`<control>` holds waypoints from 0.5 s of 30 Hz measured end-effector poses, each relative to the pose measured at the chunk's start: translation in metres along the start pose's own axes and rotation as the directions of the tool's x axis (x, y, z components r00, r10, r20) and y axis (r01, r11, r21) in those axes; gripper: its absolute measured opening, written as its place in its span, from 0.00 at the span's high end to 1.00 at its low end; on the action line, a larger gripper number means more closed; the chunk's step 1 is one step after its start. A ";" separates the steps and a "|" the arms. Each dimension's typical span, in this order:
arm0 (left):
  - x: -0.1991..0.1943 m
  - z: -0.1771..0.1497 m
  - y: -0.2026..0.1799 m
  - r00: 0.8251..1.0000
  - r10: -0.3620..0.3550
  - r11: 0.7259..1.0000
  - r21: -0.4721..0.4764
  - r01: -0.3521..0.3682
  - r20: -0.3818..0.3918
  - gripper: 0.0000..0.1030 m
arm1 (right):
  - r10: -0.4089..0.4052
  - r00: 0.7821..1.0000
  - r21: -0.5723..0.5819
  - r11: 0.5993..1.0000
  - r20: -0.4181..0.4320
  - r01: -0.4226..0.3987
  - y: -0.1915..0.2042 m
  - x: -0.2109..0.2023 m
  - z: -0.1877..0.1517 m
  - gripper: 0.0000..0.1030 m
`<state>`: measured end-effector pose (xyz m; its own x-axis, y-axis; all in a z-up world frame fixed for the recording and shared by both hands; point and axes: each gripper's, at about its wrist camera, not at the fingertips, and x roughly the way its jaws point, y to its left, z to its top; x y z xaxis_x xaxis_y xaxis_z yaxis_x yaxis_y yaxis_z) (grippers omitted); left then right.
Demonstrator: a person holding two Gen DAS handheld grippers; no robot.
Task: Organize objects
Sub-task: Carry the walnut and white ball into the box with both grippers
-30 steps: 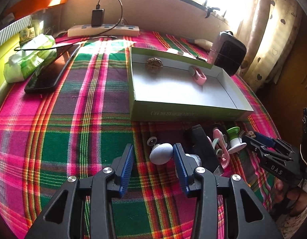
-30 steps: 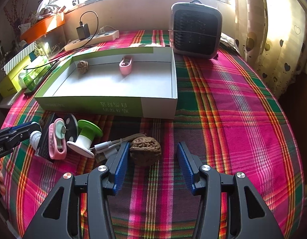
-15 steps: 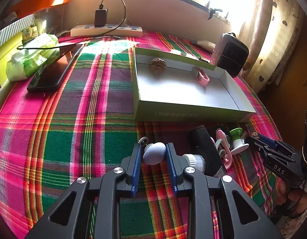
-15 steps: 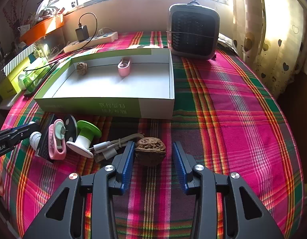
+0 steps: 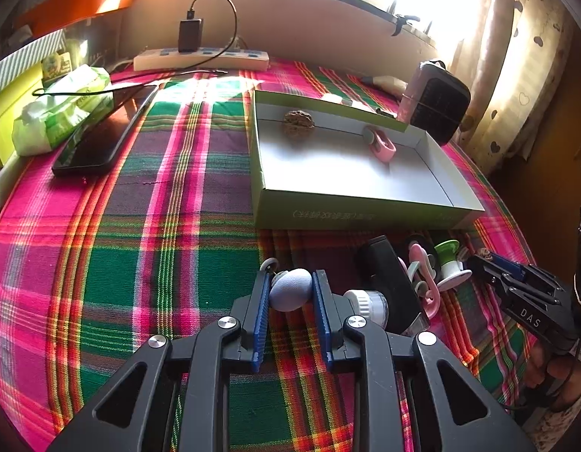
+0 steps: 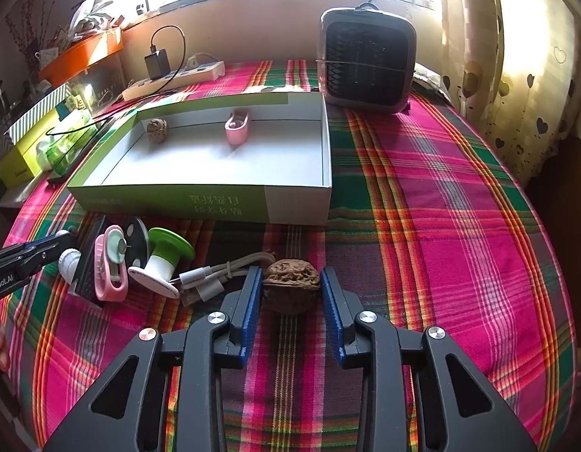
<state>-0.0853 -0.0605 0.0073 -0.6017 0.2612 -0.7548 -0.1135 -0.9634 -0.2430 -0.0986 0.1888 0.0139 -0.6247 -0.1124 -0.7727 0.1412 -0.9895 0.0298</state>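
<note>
A plaid tablecloth (image 6: 441,196) covers the table. On it lies a shallow green-sided box (image 6: 170,199), holding one walnut (image 6: 157,130) and a pink clip (image 6: 237,128) against its far wall. A small grey fan (image 6: 367,60) stands just beyond the box's right corner. The right gripper (image 6: 290,290) has just been closing, and its blue pads now clamp a second walnut (image 6: 291,288) resting on the cloth in front of the box. The left gripper (image 5: 290,292) has likewise just been closing and now pinches a pale blue egg-shaped object (image 5: 290,289) on the cloth, beside a small clutter including a green-topped spool (image 6: 162,260).
</note>
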 end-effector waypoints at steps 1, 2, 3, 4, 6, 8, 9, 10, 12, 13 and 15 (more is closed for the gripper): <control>0.000 0.000 0.000 1.000 0.000 1.000 0.001 0.000 0.000 0.80 | 0.001 1.000 0.000 1.000 -0.001 -0.001 0.000 0.000 0.000 0.68; 0.000 0.000 0.000 1.000 0.000 1.000 0.000 0.000 0.000 0.80 | 0.001 1.000 -0.001 1.000 0.000 -0.001 0.000 0.000 0.000 0.68; 0.000 0.000 0.000 1.000 0.000 1.000 0.001 0.000 0.000 0.80 | 0.001 1.000 -0.001 1.000 -0.001 -0.001 0.000 0.000 0.000 0.68; 0.000 0.000 0.000 1.000 0.001 1.000 0.001 -0.001 0.000 0.80 | 0.001 1.000 -0.002 1.000 -0.001 -0.001 0.000 0.000 0.000 0.68; -0.001 0.000 0.000 1.000 0.002 1.000 0.002 -0.002 0.001 0.80 | 0.001 1.000 0.000 1.000 0.000 -0.001 0.000 0.000 0.000 0.68; -0.001 0.000 0.000 1.000 0.004 1.000 0.002 -0.004 0.002 0.80 | 0.000 1.000 0.000 1.000 0.002 0.000 0.000 -0.001 0.000 0.68; -0.002 0.000 0.000 1.000 0.004 1.000 0.004 -0.004 0.004 0.80 | 0.000 1.000 -0.001 1.000 0.003 0.000 0.000 -0.001 0.000 0.68; -0.003 0.000 0.000 1.000 0.005 1.000 0.004 -0.005 0.006 0.80 | 0.000 1.000 -0.001 1.000 0.005 0.000 0.000 -0.002 0.000 0.68; -0.007 0.001 0.000 1.000 0.004 1.000 0.005 -0.004 0.017 0.81 | 0.000 1.000 -0.001 1.000 0.011 0.000 0.000 -0.004 0.001 0.68; -0.008 0.002 0.000 1.000 0.004 1.000 0.007 -0.004 0.021 0.81 | 0.001 1.000 -0.001 1.000 0.014 -0.001 0.000 -0.005 0.001 0.68; -0.011 0.004 -0.001 1.000 0.003 1.000 0.012 -0.003 0.029 0.81 | 0.000 1.000 -0.001 1.000 0.021 0.000 0.000 -0.007 0.002 0.68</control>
<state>-0.0816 -0.0626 0.0186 -0.6245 0.2568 -0.7376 -0.1213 -0.9648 -0.2332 -0.0957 0.1891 0.0212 -0.6403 -0.1143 -0.7595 0.1422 -0.9894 0.0290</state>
